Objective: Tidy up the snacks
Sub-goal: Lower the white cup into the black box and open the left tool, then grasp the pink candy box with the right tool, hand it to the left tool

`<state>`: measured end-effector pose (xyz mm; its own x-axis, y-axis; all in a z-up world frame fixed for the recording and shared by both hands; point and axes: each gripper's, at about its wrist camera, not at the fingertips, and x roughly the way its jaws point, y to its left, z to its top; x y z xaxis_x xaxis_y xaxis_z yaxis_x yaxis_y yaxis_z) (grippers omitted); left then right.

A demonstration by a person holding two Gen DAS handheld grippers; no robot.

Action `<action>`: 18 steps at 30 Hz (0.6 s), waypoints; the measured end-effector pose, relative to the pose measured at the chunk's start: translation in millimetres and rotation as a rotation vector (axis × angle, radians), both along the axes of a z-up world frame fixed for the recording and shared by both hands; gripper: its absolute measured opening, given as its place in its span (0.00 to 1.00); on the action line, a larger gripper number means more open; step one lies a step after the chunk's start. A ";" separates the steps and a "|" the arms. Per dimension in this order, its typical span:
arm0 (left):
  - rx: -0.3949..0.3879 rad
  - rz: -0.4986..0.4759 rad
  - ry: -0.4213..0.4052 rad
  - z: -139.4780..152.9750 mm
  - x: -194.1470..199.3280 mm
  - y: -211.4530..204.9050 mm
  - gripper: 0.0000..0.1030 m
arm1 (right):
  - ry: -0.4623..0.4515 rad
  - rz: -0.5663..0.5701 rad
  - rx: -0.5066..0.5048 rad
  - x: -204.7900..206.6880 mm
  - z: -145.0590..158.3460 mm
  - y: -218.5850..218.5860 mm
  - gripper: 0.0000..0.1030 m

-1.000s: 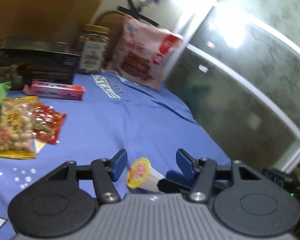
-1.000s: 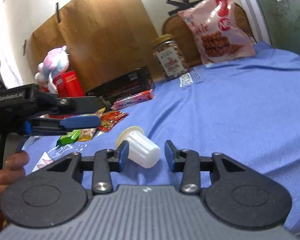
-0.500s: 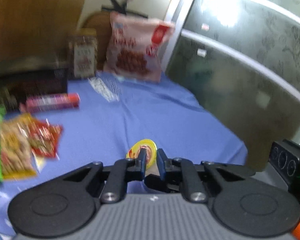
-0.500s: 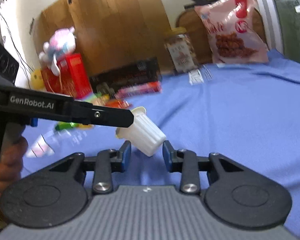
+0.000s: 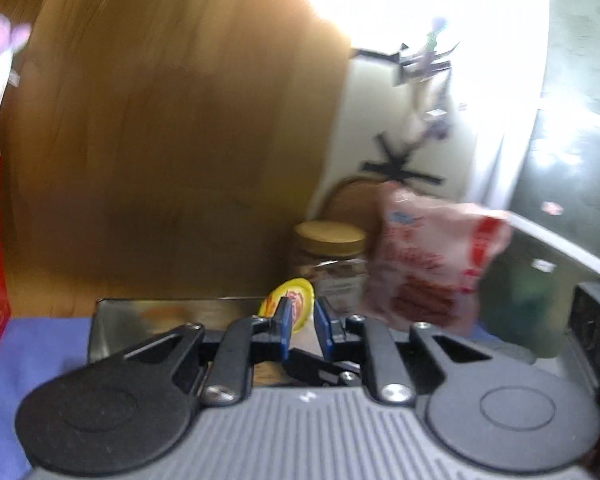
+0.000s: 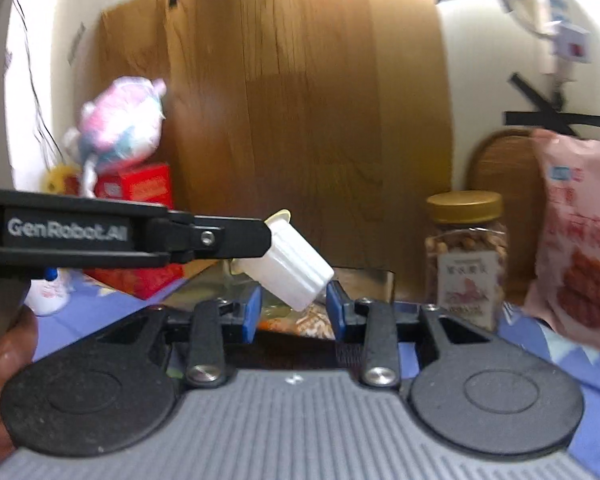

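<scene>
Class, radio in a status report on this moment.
Left tongs shut on jelly cup. Right tongs opening, cup base between them. Open tin ahead; nothing blocking.

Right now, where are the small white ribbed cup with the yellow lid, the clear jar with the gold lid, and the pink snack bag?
small white ribbed cup (image 6: 296, 268), right wrist view, ribbed side.
clear jar (image 6: 465, 240), right wrist view, glass body.
pink snack bag (image 6: 580, 240), right wrist view, front face.

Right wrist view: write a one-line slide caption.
Left gripper holds a white ribbed cup by its rim, above the right gripper, near a nut jar.
</scene>
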<state>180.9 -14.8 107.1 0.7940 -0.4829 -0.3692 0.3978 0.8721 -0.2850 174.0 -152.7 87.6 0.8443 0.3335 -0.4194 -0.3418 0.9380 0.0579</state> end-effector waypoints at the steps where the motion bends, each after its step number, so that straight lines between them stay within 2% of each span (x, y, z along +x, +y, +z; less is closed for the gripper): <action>1: 0.008 0.029 0.017 -7.0 8.1 2.3 0.14 | 0.010 -0.026 -0.016 3.7 -2.1 1.5 0.38; 3: 0.047 0.079 0.052 -20.7 19.8 4.7 0.14 | -0.003 -0.077 0.012 -8.3 -1.3 -6.8 0.38; 6: -0.003 0.072 0.065 -25.2 14.2 15.3 0.14 | -0.012 -0.099 0.131 -49.9 1.3 -33.0 0.38; 8: -0.023 0.071 0.018 -17.5 -3.3 20.3 0.16 | -0.007 -0.136 0.173 -82.8 -2.0 -52.3 0.38; 9: -0.029 0.065 -0.003 -13.3 -12.7 21.6 0.19 | -0.004 -0.151 0.178 -98.6 -5.7 -61.8 0.38; 12: -0.052 0.027 -0.024 -2.6 -41.2 22.0 0.20 | 0.032 -0.187 0.165 -134.9 -22.9 -80.9 0.38; 15: -0.031 0.012 -0.014 2.0 -67.3 24.4 0.20 | 0.082 -0.219 0.172 -156.0 -42.8 -94.0 0.38; 18: -0.026 0.006 0.053 -3.2 -85.0 35.9 0.20 | 0.135 -0.236 0.235 -160.7 -55.7 -98.1 0.39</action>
<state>95.9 21.1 103.9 0.7766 -0.4884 -0.3979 0.3767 0.8663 -0.3281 13.3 -250.8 32.0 0.8521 0.2359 -0.4673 -0.0916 0.9461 0.3107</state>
